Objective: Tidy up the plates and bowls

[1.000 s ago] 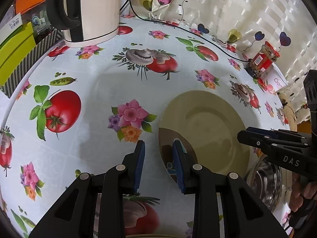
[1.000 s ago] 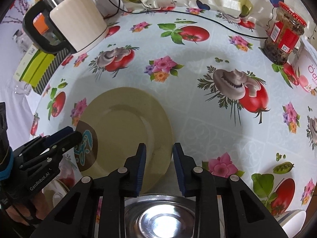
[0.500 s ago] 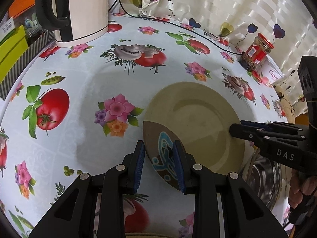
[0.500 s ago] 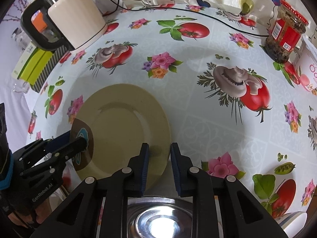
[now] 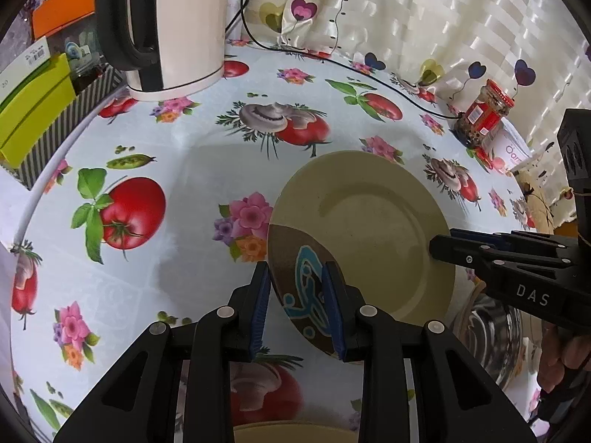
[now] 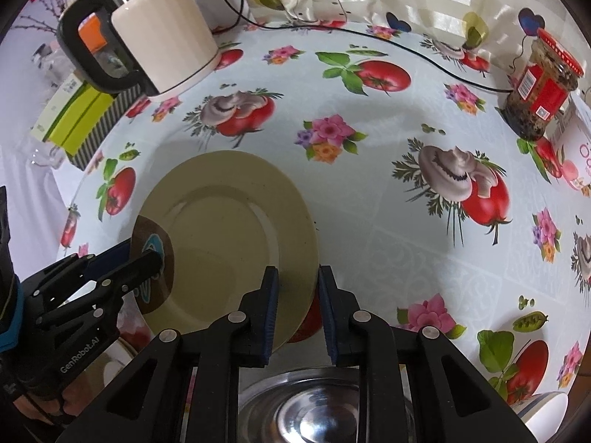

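Beige and glossy, the plate hangs tilted above the flower-and-tomato tablecloth, held at two opposite spots on its rim. Its rim carries a brown patch with a blue motif, and the left hand-held gripper straddles exactly that patch: one blue pad lies over the face, the other under the rim, and the jaws grip the plate. The right hand-held gripper clamps the plain beige rim on the other side, its pads close together with the plate edge between them. In the left wrist view the right tool reaches in from the right side and meets the rim there.

Under the lifted plate, at the near edge of the table, sits a steel bowl; the right wrist view shows it directly below the right tool's fingers. A further beige rim shows at the bottom of the left wrist view, too cropped to tell what dish it is.

Toward the far left corner of the table stands a cream electric kettle with a black handle. A black cable runs along the far edge by the heart-print curtain. Near the far right corner stands a jar with a red lid, just beside a white pot.
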